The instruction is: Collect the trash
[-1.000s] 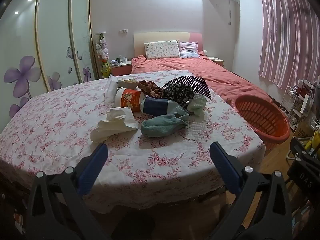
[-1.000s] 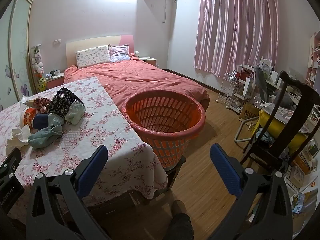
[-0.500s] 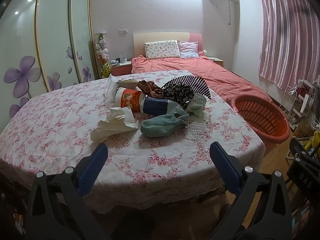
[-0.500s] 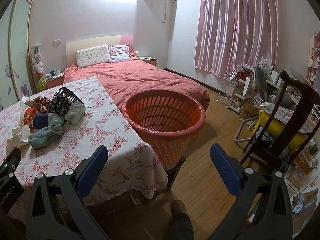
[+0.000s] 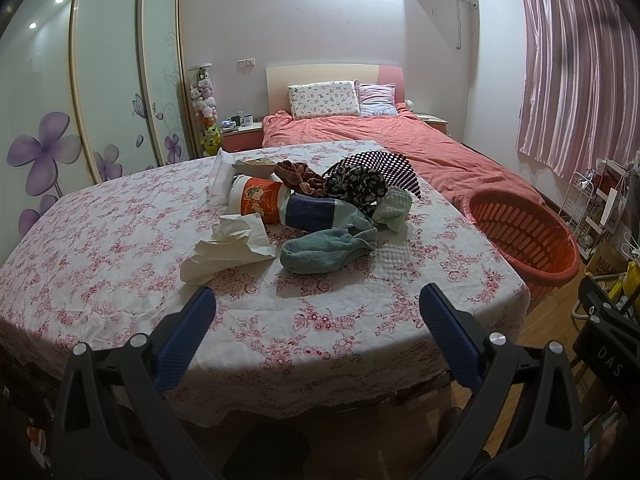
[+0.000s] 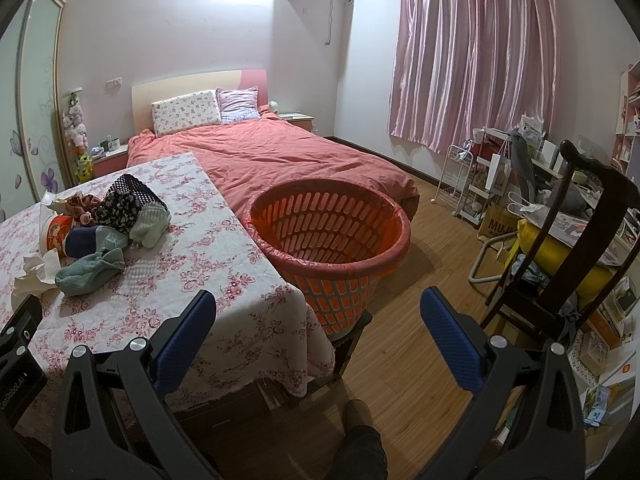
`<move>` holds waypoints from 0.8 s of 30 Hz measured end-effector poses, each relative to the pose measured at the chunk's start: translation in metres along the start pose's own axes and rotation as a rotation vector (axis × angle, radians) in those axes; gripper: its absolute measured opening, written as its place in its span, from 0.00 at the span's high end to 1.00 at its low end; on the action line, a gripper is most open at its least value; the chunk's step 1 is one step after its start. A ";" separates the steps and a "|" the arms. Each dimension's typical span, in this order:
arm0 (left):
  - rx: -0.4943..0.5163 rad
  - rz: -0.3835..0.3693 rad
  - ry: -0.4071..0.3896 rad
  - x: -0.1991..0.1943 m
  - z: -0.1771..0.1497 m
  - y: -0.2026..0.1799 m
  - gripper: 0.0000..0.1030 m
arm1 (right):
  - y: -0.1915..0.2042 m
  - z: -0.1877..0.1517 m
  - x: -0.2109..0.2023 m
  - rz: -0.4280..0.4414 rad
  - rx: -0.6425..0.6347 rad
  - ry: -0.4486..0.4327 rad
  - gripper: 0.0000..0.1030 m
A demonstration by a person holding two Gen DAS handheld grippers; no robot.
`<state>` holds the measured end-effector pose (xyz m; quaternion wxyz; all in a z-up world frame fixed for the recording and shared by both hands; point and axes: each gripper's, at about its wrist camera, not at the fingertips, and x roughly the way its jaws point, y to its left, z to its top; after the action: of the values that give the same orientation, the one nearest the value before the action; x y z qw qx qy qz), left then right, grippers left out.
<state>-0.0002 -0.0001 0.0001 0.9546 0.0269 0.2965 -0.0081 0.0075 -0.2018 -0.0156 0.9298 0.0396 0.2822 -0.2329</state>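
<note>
A heap of things lies on the flowered tablecloth (image 5: 120,264): crumpled white tissue (image 5: 230,246), an orange-and-white paper cup (image 5: 258,199) on its side, a dark blue wrapper (image 5: 314,212), a teal sock (image 5: 324,250), a pale green sock (image 5: 396,204) and patterned cloths (image 5: 354,184). My left gripper (image 5: 314,306) hangs open over the table's near edge, short of the heap. My right gripper (image 6: 318,312) is open too, with nothing in it, facing the orange slatted basket (image 6: 332,240) beside the table's right edge. The heap (image 6: 96,236) shows at its left.
A bed with a coral cover (image 6: 280,160) lies behind the table and basket. A dark wooden chair (image 6: 572,248) and cluttered shelves (image 6: 492,176) stand at the right. Wardrobe doors with purple flowers (image 5: 60,120) line the left wall. A person's foot (image 6: 358,436) is on the wooden floor below.
</note>
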 end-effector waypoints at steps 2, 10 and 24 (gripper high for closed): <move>0.000 0.000 0.000 0.000 0.000 0.000 0.04 | 0.000 0.000 0.000 0.000 0.000 0.000 0.02; 0.000 0.000 0.000 0.000 0.000 0.000 0.04 | -0.001 0.000 0.000 0.000 0.001 0.001 0.02; 0.001 0.000 0.000 0.000 0.000 0.000 0.04 | -0.002 0.000 0.000 0.000 0.001 0.002 0.02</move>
<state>-0.0002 0.0000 0.0001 0.9546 0.0272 0.2964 -0.0081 0.0066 -0.2039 -0.0156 0.9296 0.0405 0.2828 -0.2330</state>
